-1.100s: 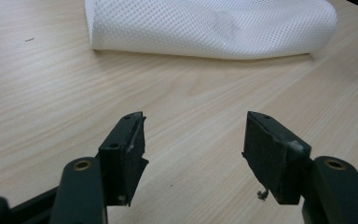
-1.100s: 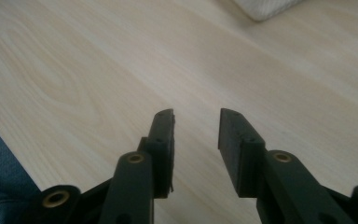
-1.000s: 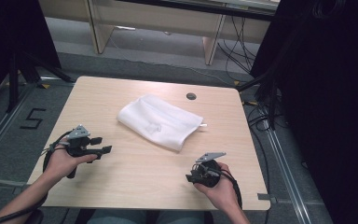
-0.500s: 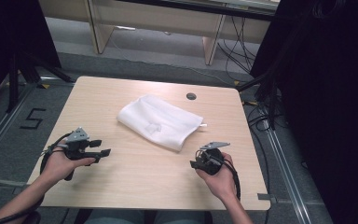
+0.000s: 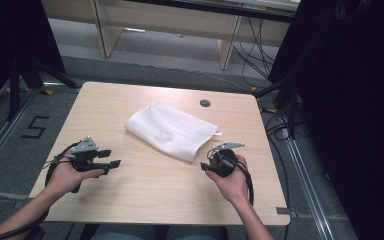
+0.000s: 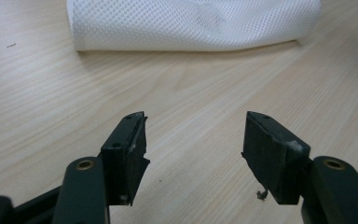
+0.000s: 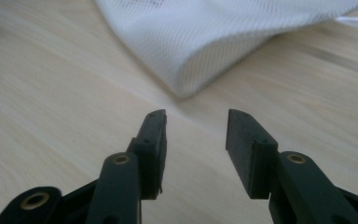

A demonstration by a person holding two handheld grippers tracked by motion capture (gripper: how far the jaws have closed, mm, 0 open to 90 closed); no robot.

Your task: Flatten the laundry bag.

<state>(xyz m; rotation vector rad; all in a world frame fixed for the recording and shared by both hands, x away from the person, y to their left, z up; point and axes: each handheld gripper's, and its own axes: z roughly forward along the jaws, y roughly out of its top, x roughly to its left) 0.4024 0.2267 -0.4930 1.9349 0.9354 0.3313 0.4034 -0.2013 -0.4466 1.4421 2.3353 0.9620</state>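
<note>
Lying flat at counter (image 5: 145, 200) centre, the white mesh bag (image 5: 172, 129) runs from 10 o'clock to 4 o'clock, a thin cord trailing off its 3 o'clock edge. Nothing bulges through the mesh; it looks empty, though its inside cannot be seen. Right claw (image 5: 211, 164) sits just off the bag's 5 o'clock corner and points at that corner (image 7: 186, 84), probably lining up a pinch on the nearest edge. Its jaws have just been opening and stand moderately wide, with nothing between them. Left claw (image 5: 109, 158) waits at 8 o'clock, well apart from the bag, jaws wide and empty, aimed at the long folded edge (image 6: 186, 44); likely parked until needed.
</note>
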